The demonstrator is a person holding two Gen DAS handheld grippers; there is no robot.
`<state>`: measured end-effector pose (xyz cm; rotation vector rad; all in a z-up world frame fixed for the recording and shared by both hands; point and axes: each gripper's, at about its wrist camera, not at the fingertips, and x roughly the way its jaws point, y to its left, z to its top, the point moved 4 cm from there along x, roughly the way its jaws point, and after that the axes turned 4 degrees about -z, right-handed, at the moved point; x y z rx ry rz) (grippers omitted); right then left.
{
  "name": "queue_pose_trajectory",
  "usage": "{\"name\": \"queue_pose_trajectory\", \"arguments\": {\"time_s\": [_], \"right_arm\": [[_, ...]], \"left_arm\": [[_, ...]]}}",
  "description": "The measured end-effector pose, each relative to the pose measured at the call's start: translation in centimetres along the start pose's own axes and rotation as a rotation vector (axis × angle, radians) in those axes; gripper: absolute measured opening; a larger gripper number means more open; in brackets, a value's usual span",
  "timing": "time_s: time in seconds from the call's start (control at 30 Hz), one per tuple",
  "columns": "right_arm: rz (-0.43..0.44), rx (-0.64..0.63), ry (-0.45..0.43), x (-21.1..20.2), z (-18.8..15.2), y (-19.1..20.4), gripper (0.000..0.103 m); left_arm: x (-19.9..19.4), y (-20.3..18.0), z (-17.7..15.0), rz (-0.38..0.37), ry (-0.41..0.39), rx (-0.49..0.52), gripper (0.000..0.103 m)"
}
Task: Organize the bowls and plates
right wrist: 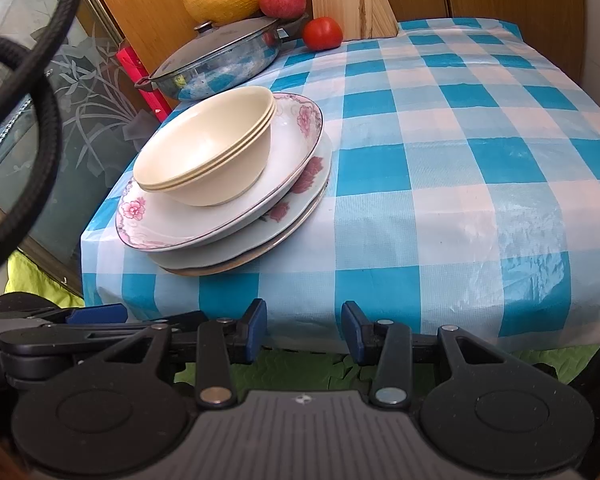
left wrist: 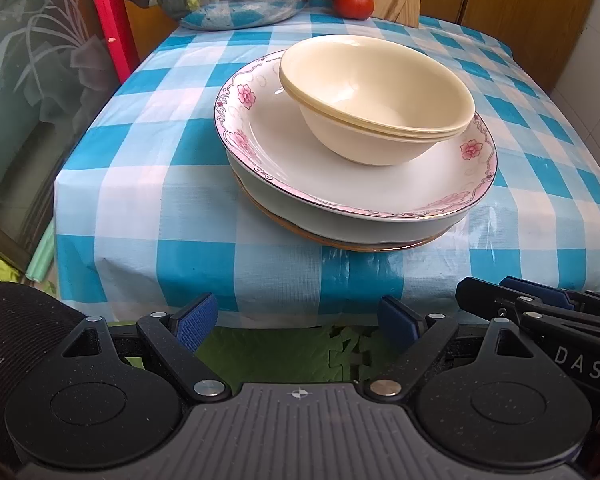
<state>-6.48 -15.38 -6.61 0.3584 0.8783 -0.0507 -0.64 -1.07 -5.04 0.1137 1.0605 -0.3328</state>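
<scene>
From my left gripper (left wrist: pixel 296 318), jaws wide and empty, the nested cream plastic bowls (left wrist: pixel 376 96) on the stacked floral china plates (left wrist: pixel 356 188) lie at twelve o'clock on the blue-checked desk (left wrist: pixel 160 200), while my half-open, empty right gripper (right wrist: pixel 304 330) sees them at ten o'clock.

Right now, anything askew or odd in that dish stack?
Slightly. The cream bowls sit off-centre on the pink-flowered plate, toward its far rim in the left wrist view. That plate is itself shifted on the red-flowered plate below, leaving one side uncovered. Nothing looks spilled or chipped.
</scene>
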Motion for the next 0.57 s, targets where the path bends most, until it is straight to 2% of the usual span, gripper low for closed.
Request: {"name": "queue_pose_trajectory", "arguments": {"time_s": [0.57], "right_arm": [[0.002,0.0,-0.005,0.05,-0.09,-0.02,0.04]], "left_arm": [[-0.28,-0.13,0.02,0.019,-0.037,0.03,0.091]]}}
